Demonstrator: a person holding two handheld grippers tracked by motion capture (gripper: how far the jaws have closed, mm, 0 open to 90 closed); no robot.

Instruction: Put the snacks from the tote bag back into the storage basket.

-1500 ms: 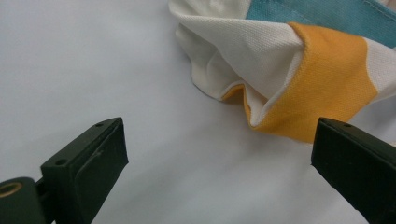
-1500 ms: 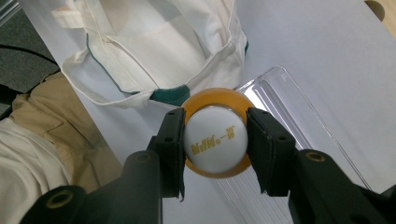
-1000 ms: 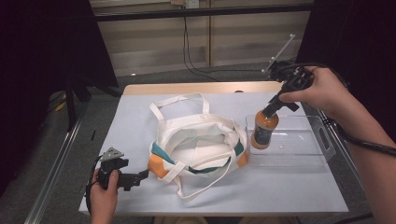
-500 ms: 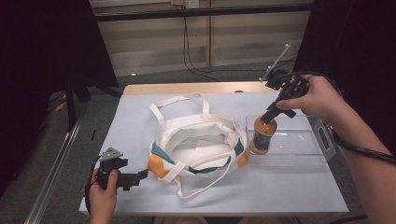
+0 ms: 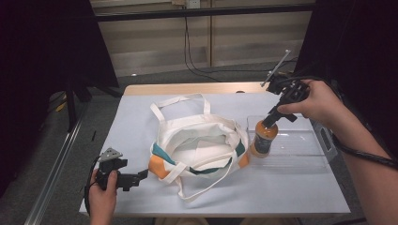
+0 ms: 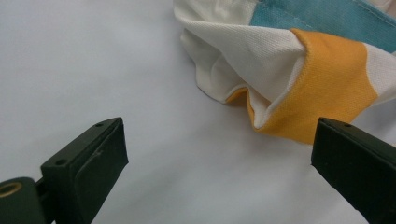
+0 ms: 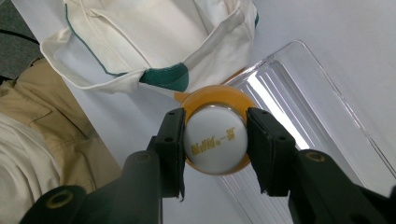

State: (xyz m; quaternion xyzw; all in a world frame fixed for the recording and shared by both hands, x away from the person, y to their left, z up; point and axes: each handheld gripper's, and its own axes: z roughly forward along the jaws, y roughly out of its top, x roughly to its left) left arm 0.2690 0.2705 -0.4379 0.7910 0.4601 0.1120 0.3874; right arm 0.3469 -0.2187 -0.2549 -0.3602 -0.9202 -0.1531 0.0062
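While the left gripper (image 5: 136,178) rests spread open at the near left, just short of the soft cloth bag (image 5: 199,143), the right gripper (image 7: 215,140) clamps the white cap of the orange bottle (image 5: 263,138) over the clear tray (image 5: 305,154). Full and rigid, it probably hangs heavy; that smooth cap could slip.
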